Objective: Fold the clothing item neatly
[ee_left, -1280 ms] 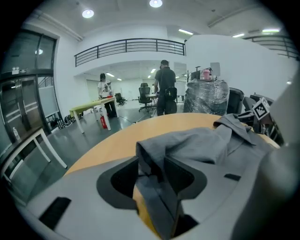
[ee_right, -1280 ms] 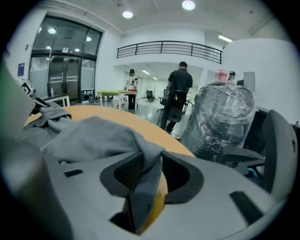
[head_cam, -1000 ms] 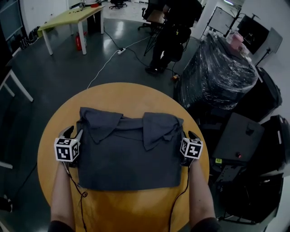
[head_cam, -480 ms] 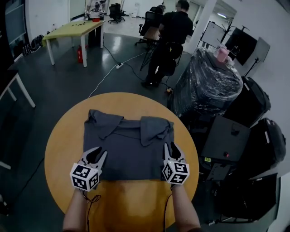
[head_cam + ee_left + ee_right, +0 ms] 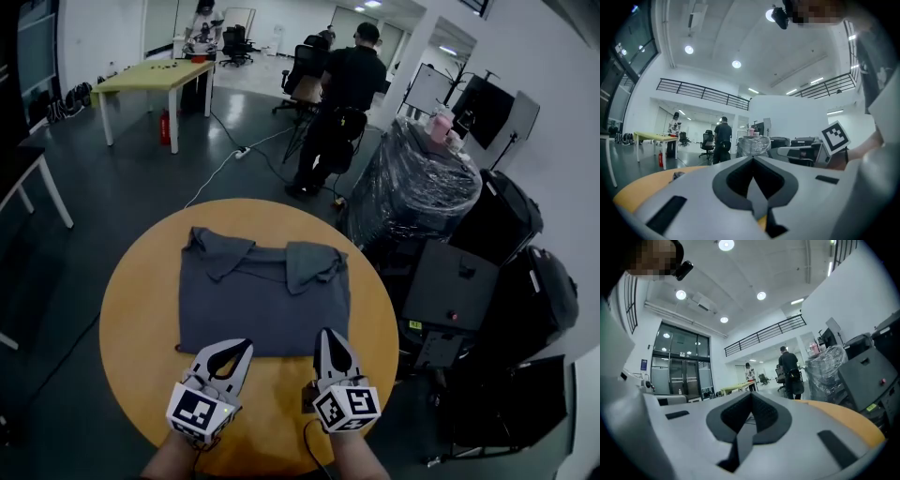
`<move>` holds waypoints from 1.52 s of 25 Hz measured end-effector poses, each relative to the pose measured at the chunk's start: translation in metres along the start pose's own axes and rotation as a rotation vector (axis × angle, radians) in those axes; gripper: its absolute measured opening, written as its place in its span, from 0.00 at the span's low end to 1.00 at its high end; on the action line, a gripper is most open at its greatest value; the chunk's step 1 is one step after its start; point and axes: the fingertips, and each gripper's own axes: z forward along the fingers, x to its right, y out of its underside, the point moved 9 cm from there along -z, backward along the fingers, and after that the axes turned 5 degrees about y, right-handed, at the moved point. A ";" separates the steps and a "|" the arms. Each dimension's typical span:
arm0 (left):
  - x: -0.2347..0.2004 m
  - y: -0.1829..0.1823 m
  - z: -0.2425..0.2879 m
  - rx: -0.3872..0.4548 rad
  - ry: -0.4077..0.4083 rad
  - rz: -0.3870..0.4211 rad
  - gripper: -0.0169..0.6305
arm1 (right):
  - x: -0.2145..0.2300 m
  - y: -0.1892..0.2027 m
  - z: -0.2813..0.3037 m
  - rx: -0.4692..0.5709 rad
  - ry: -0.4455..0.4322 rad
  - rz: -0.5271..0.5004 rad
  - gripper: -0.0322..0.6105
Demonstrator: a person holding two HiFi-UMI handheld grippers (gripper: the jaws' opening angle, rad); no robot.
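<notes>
A dark grey shirt lies flat on the round orange table, its sleeves folded in over the chest. Both grippers hover past its near hem and point level toward it. My left gripper is shut with nothing between its jaws, and so is my right gripper. Both have just been closing on nothing. In the left gripper view the jaws of the left gripper meet, with the table and a bit of shirt beyond. In the right gripper view the right gripper is likewise shut.
A person in black stands beyond the table by office chairs. A plastic-wrapped stack and black cases crowd the table's right side. A yellow-green table stands far left, and a white cable lies across the floor.
Both grippers drew back from the shirt's sides past its near hem, rose, and went from open to shut. The shirt lies as before.
</notes>
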 end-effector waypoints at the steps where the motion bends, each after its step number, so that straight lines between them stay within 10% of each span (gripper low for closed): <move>1: 0.012 0.002 -0.007 -0.002 0.009 -0.014 0.04 | -0.003 0.002 -0.009 -0.007 -0.003 -0.013 0.04; 23: 0.349 0.026 -0.128 0.031 -0.097 0.019 0.04 | 0.044 0.008 -0.341 -0.016 -0.176 -0.105 0.03; 38: 0.439 0.035 -0.173 0.046 -0.161 -0.007 0.04 | 0.037 0.015 -0.429 -0.029 -0.247 -0.125 0.03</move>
